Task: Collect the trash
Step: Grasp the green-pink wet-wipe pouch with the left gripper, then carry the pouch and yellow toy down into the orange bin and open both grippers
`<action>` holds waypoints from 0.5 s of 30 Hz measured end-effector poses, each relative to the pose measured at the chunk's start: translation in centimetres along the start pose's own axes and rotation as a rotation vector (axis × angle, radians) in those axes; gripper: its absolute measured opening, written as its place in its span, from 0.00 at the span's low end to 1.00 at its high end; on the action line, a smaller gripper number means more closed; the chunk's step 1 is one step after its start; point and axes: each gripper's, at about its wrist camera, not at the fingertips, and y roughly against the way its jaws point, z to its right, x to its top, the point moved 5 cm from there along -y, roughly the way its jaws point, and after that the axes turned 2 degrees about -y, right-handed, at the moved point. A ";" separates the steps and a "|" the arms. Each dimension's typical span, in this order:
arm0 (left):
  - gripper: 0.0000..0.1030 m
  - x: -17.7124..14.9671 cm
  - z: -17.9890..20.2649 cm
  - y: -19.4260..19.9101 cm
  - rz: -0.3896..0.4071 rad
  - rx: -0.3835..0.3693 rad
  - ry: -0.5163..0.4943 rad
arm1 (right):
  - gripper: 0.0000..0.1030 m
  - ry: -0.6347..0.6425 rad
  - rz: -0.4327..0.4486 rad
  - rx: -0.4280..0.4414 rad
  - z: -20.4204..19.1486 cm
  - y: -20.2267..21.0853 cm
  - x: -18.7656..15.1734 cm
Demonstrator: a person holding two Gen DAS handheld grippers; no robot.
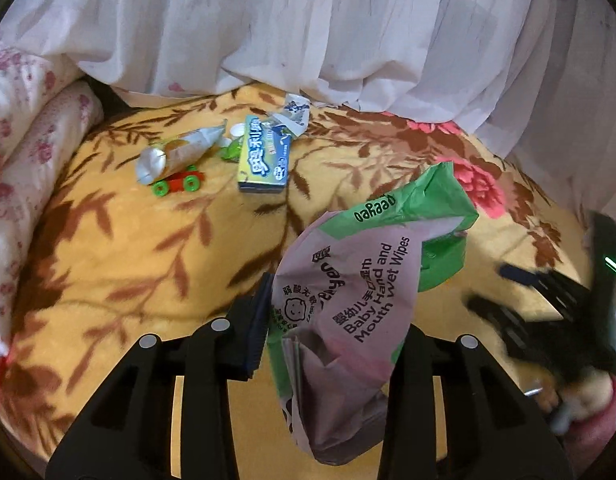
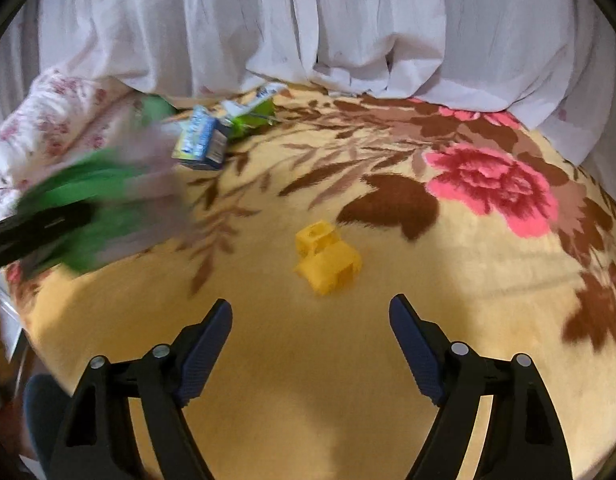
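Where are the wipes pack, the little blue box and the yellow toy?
Wipes pack (image 1: 360,300): left wrist view, on its printed pink face.
Blue box (image 1: 264,156): left wrist view, on its top face.
Yellow toy (image 2: 328,258): right wrist view, on its front block.

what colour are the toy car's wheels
Bright green wheels on a red toy car, clearest in the left wrist view.

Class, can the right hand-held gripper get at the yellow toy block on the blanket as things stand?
Probably yes. The right hand-held gripper is open and empty, and the yellow toy block lies just ahead of its fingertips on bare blanket, with nothing between them.
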 end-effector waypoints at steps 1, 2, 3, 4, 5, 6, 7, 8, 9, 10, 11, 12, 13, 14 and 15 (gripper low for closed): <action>0.34 -0.3 0.0 0.5 0.001 0.003 -0.002 | 0.77 0.006 -0.016 -0.016 0.2 -1.4 0.8; 0.34 -0.6 0.0 1.2 0.005 0.008 -0.007 | 0.76 0.013 -0.027 -0.021 0.1 -2.2 1.1; 0.34 -0.8 0.0 1.8 0.008 0.011 -0.009 | 0.76 0.020 -0.039 -0.028 0.2 -3.1 1.5; 0.34 -1.1 0.0 2.2 0.011 0.010 -0.010 | 0.75 0.015 -0.059 -0.035 0.3 -4.3 1.9; 0.34 -1.3 0.0 2.8 0.015 0.005 -0.009 | 0.71 0.011 -0.079 -0.038 0.4 -5.3 2.3; 0.34 -1.5 0.0 3.2 0.017 0.003 -0.007 | 0.70 0.011 -0.093 -0.039 0.4 -6.0 2.6; 0.34 -1.7 -0.1 3.6 0.020 0.005 -0.005 | 0.63 0.021 -0.124 -0.051 0.4 -7.1 2.9; 0.34 -1.9 -0.2 4.0 0.023 0.004 -0.003 | 0.51 0.028 -0.140 -0.059 0.4 -7.5 2.9; 0.34 -2.0 -0.2 4.3 0.025 0.003 -0.001 | 0.51 0.030 -0.159 -0.066 0.4 -8.0 2.9; 0.34 -2.2 -0.3 4.5 0.028 0.002 0.002 | 0.51 0.030 -0.172 -0.072 0.5 -8.3 2.9; 0.34 -2.3 -0.3 4.9 0.031 0.000 0.004 | 0.51 0.033 -0.169 -0.076 0.4 -8.2 2.9; 0.34 -2.5 -0.3 5.1 0.035 0.001 0.001 | 0.51 0.037 -0.164 -0.082 0.3 -8.0 2.8; 0.34 -2.6 -0.2 5.4 0.041 0.006 -0.003 | 0.50 0.038 -0.148 -0.090 0.3 -7.4 2.8; 0.34 -2.7 -0.1 5.6 0.043 0.006 -0.006 | 0.50 0.036 -0.139 -0.090 0.2 -6.9 2.7; 0.34 -2.8 -0.1 5.8 0.046 0.004 -0.008 | 0.50 0.030 -0.129 -0.089 0.2 -6.3 2.7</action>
